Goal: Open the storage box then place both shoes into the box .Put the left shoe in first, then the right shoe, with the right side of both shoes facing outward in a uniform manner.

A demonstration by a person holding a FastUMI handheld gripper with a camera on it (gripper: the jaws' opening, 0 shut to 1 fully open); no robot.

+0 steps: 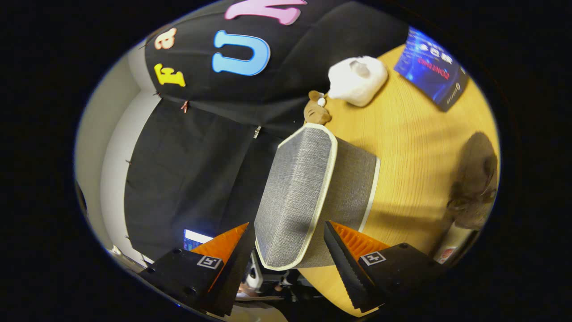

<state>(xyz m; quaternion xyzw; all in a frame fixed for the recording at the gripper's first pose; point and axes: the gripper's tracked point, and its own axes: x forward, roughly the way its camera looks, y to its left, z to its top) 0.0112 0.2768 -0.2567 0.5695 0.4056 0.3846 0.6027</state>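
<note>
The storage box (308, 197) stands on the table (415, 147) between the spread fingers of the gripper (288, 250), two plush toys (357, 80) beyond it, a booklet (431, 69) further along.

No wording can be made out. The blue packet (431, 67) at the far right of the table carries red and white print, blurred and inverted. A square coded marker (373, 258) sits on each finger of the gripper (288, 223), whose fingers stand apart around the grey box lid (297, 192).
</note>
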